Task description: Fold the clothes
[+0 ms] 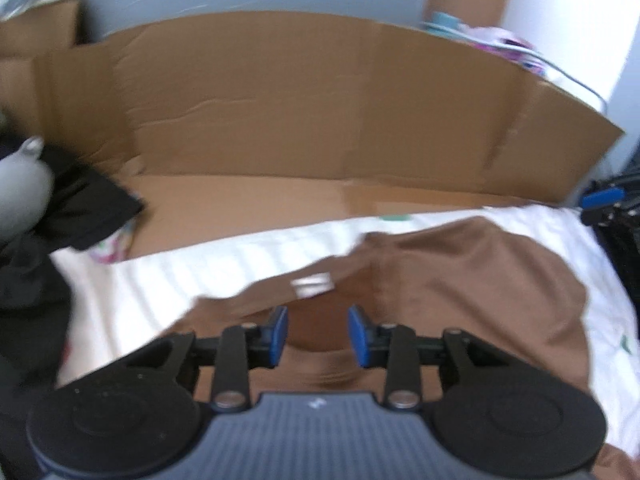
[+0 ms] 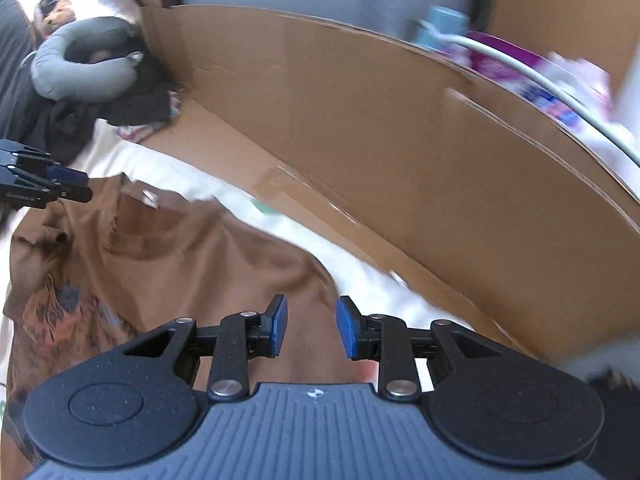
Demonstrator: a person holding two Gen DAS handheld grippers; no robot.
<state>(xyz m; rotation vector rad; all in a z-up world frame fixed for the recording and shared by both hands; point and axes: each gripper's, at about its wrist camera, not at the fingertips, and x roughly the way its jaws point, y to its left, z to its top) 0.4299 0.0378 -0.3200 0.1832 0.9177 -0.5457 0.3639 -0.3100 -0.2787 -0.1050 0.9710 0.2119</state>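
Note:
A brown T-shirt lies spread on a white bedsheet, its collar with a white label just ahead of my left gripper. That gripper is open above the shirt's neck area, nothing between its blue pads. In the right wrist view the same shirt shows a printed picture at the left. My right gripper hangs open over the shirt's right side, pads apart and empty. The left gripper appears at the left edge, near the collar.
A long cardboard sheet stands folded up along the far side of the bed. Dark clothes and a grey neck pillow lie at the left. Boxes and a blue cup sit behind the cardboard at the right.

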